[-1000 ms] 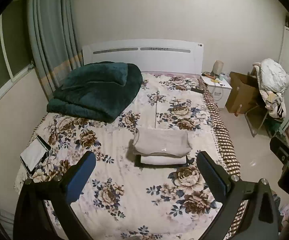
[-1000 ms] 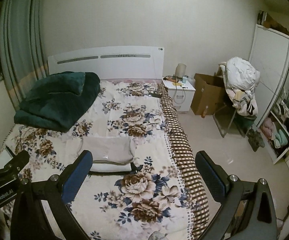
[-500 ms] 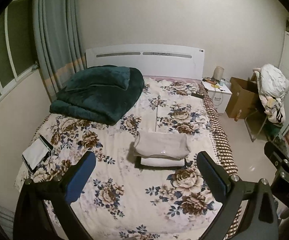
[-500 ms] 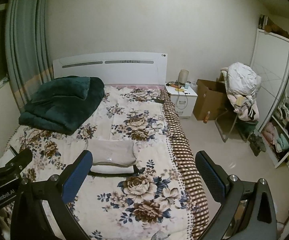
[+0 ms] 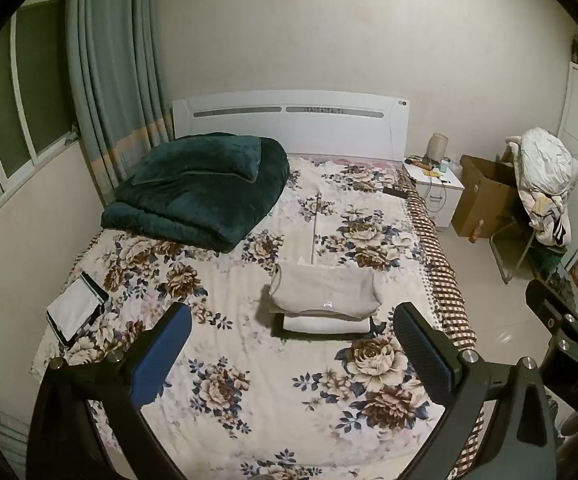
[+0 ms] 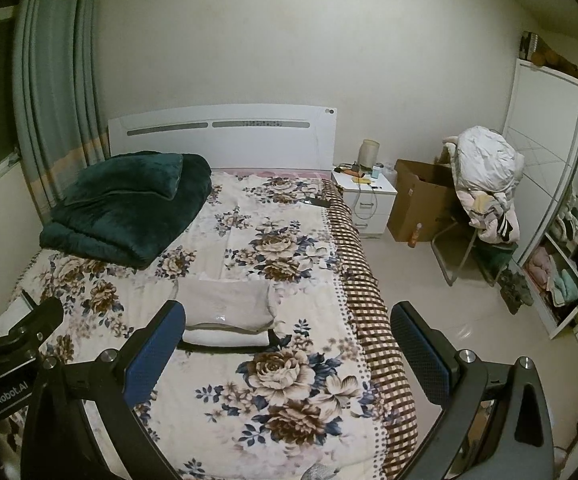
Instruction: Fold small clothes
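A stack of folded clothes lies on the floral bed: a beige garment [image 5: 325, 292] on top, a white one [image 5: 325, 323] under it, a dark one at the bottom. The stack also shows in the right wrist view [image 6: 225, 308]. My left gripper [image 5: 293, 344] is open and empty, held well above and short of the stack. My right gripper [image 6: 287, 344] is open and empty, high over the bed's right half. The left gripper's body shows at the left edge of the right wrist view [image 6: 13, 356].
A folded dark green blanket [image 5: 201, 188] lies at the bed's head, left. A tablet [image 5: 75, 312] rests near the left edge. A nightstand [image 6: 365, 196], a cardboard box [image 6: 421, 204], a chair piled with clothes [image 6: 485, 184] and an open wardrobe [image 6: 561, 216] stand right of the bed.
Both grippers have drawn back and up from the bed, so the stack looks farther and more of the room shows. Both stay open. The stack has not moved.
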{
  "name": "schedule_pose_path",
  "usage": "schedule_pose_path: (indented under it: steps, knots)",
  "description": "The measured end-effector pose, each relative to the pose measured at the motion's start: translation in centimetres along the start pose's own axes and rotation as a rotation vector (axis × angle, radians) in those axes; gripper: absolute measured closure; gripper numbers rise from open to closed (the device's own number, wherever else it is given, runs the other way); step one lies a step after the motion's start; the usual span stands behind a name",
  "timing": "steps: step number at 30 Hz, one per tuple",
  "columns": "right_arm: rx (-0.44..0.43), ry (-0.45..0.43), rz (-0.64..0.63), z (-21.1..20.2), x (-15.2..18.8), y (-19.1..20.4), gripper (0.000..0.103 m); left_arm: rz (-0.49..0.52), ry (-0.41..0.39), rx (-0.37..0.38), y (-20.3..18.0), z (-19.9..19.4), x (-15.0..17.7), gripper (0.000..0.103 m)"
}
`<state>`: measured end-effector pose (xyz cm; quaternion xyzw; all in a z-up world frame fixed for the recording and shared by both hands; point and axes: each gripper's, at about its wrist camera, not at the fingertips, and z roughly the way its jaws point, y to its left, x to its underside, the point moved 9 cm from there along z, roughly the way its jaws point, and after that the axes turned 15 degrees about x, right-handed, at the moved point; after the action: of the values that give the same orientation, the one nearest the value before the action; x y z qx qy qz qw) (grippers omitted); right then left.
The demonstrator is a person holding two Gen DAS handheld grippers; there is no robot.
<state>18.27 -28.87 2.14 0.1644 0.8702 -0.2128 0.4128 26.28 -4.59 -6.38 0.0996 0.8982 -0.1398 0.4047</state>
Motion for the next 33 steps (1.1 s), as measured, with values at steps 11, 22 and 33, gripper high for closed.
schedule_pose_path:
  steps: [11,22,33]
  knots:
    - [-0.014,0.000,-0.009,-0.5,-0.5,0.9,0.000,0.001,-0.002,-0.003,-0.1,-0.1,0.0,0.000]
    - [-0.024,0.004,-0.008,-1.0,-0.4,1.5,0.000,0.003,-0.008,-0.008,0.1,-0.7,-0.2,0.000]
    - [-0.029,0.004,-0.010,-0.8,0.0,1.5,0.000,0.001,-0.016,-0.009,0.4,-1.3,-0.3,0.000]
